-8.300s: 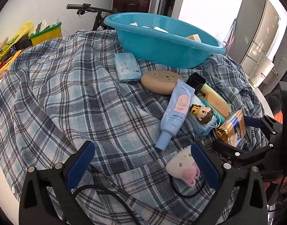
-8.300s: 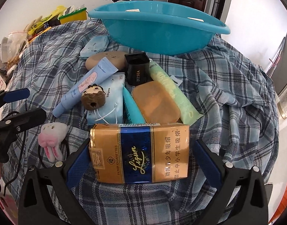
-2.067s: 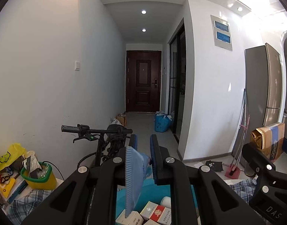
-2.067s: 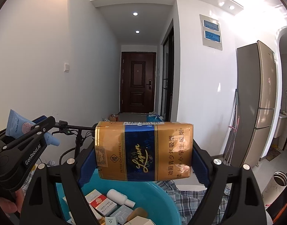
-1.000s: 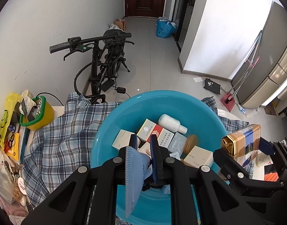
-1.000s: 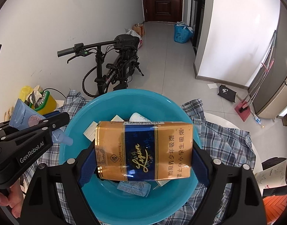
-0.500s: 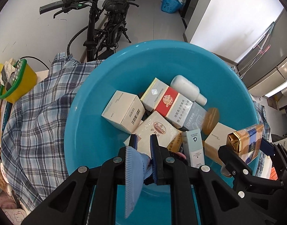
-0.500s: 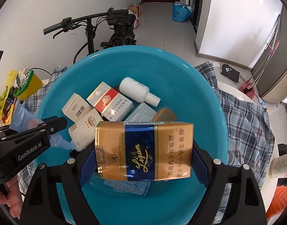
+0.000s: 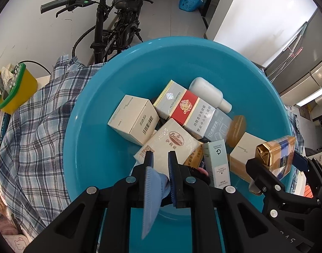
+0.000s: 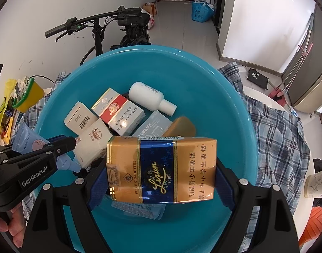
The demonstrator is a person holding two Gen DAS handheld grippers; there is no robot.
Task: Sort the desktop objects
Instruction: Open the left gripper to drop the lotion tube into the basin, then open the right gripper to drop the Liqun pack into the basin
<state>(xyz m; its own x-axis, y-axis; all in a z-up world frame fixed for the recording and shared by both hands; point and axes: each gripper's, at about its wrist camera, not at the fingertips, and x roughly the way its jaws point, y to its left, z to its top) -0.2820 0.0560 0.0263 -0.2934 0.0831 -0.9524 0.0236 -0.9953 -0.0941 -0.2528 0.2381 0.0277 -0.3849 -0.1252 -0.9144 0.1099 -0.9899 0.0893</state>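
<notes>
- Only the right wrist view shows us the whole light blue tube [image 10: 27, 140], its cap pointing down and right into the teal basin [image 10: 224, 97]; the left view catches just its crimped tail.
- Our left gripper [image 9: 160, 164] has its fingers nearly closed, pinching that tube.
- Our right gripper [image 10: 161, 181] holds the gold-and-blue cigarette carton [image 10: 161, 169] crosswise, fingers spread wide on its ends, seemingly above the basin's near, barer part.

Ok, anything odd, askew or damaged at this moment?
Nothing damaged or spilled. The boxes in the basin lie jumbled at angles, some leaning on each other. The left tongs pinch the blue tube and the right tongs clamp the gold carton, both above the basin.
</notes>
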